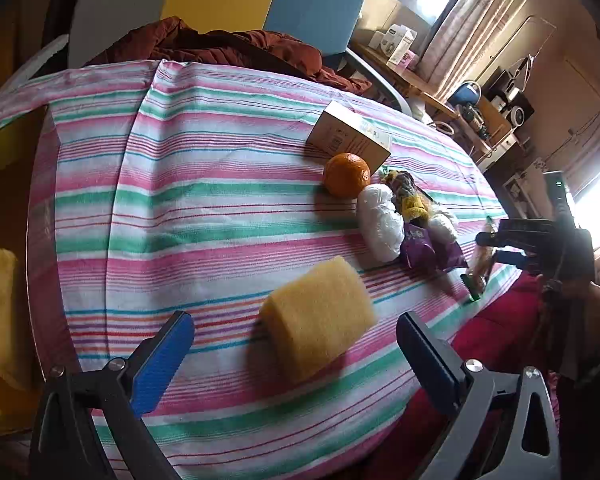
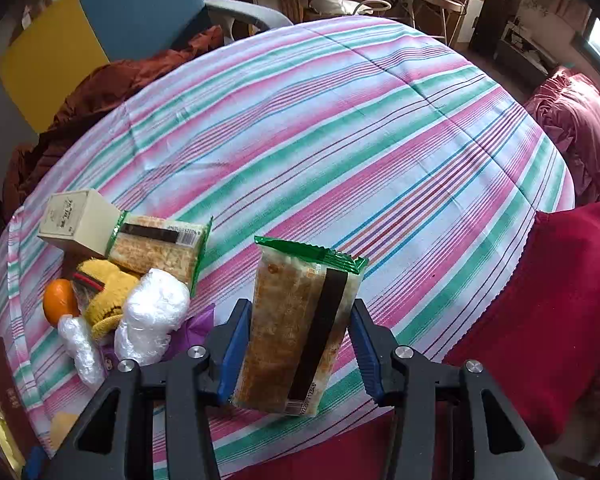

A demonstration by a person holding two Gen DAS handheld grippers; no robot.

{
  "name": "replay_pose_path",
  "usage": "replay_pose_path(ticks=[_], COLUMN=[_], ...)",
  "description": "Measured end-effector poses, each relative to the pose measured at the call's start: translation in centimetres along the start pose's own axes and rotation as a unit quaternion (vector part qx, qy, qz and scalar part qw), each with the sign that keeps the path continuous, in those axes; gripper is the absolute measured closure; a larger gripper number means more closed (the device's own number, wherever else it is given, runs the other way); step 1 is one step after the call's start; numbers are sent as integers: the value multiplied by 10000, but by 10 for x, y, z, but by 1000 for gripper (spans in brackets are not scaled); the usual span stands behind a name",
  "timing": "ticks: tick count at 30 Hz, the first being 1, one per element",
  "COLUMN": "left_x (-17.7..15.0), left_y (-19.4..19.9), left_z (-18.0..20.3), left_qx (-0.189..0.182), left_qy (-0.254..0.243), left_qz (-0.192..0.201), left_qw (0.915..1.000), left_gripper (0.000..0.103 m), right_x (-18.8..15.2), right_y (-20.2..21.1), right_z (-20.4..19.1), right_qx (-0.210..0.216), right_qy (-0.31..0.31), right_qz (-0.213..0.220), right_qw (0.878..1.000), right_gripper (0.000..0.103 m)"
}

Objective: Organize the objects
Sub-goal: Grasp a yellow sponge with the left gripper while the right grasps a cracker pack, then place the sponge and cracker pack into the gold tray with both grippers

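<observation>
**Right gripper grasping cracker packet; left gripper released**

The right gripper [image 2: 298, 344] is clamping an upright cracker packet [image 2: 296, 332] above the striped cloth [image 2: 340, 128]. The left gripper [image 1: 296, 344] is standing spread, a yellow sponge [image 1: 320, 318] lying at 12 o'clock between its fingers.

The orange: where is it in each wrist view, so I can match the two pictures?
Left wrist: the orange sits right of centre, just in front of the cardboard box.
Right wrist: the orange is at the left edge, below that box.
Shared landmark: the white plastic bundle near it.
</observation>
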State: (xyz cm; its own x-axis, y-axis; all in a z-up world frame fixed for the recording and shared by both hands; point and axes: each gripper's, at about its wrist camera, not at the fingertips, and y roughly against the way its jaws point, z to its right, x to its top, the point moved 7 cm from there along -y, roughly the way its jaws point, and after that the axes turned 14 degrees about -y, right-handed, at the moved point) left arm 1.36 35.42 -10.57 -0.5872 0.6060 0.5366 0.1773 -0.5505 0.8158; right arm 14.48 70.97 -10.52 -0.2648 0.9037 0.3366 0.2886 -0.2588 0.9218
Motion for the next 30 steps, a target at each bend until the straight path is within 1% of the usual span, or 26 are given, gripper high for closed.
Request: replay_pose_path(ticks=[1, 3, 6, 8, 10, 11, 12, 13, 14, 15, 17, 19, 20, 23, 27, 28, 30], left_x=[1, 5, 11, 16, 17, 14, 10, 6, 5, 4, 1, -2, -4, -8, -8, -7, -6], left_y=[-3, -13, -27, -36, -49, -56, -60, -62, -60, -58, -54, -49, -46, -33, -12, -6, 6], left_z=[3, 10, 19, 22, 22, 20, 19, 17, 17, 19, 19, 16, 15, 10, 7, 7, 7], left_qx=[33, 75, 66, 200, 413, 473, 465, 468, 464, 413, 360, 306, 300, 267, 187, 176, 182], left_qy=[-47, -125, -172, -214, -349, -368, -356, -358, -433, -500, -624, -650, -689, -723, -714, -711, -722], left_qz=[-66, -217, -363, -389, -558, -666, -733, -750, -635, -598, -564, -520, -505, -375, -166, -100, 35], left_qw=[10000, 9997, 9992, 9988, 9970, 9960, 9956, 9954, 9960, 9961, 9958, 9961, 9959, 9963, 9971, 9973, 9972], left_gripper=[0, 0, 0, 0, 0, 5, 21, 25, 26, 32, 36, 38, 39, 39, 39, 39, 39], right_x=[-5, -2, -5, -8, -8, -6, -6, -7, -6, -7, -6, -9, -11, -16, -26, -30, -41], right_y=[0, 5, 15, 20, 22, 21, 22, 23, 23, 25, 29, 36, 43, 74, 120, 128, 136], right_z=[-9, -2, -1, -3, -4, -4, -4, -3, -2, -2, 0, -1, -2, -6, -29, -39, -64], right_qx=[137, 415, 802, 956, 1048, 1108, 1191, 1286, 1374, 1452, 1542, 1480, 1396, 1130, 1242, 1311, 1549], right_qy=[-113, -342, -502, -550, -570, -589, -618, -654, -694, -738, -764, -615, -490, 1, 607, 763, 1009], right_qz=[22, 69, 130, 131, 140, 145, 158, 175, 196, 229, 308, 433, 563, 1111, 1573, 1633, 1589], right_qw=[9998, 9985, 9954, 9938, 9928, 9920, 9908, 9894, 9879, 9864, 9846, 9861, 9874, 9874, 9778, 9748, 9698], right_gripper=[55, 55, 55, 55, 55, 55, 55, 55, 55, 55, 55, 56, 56, 56, 56, 56, 56])
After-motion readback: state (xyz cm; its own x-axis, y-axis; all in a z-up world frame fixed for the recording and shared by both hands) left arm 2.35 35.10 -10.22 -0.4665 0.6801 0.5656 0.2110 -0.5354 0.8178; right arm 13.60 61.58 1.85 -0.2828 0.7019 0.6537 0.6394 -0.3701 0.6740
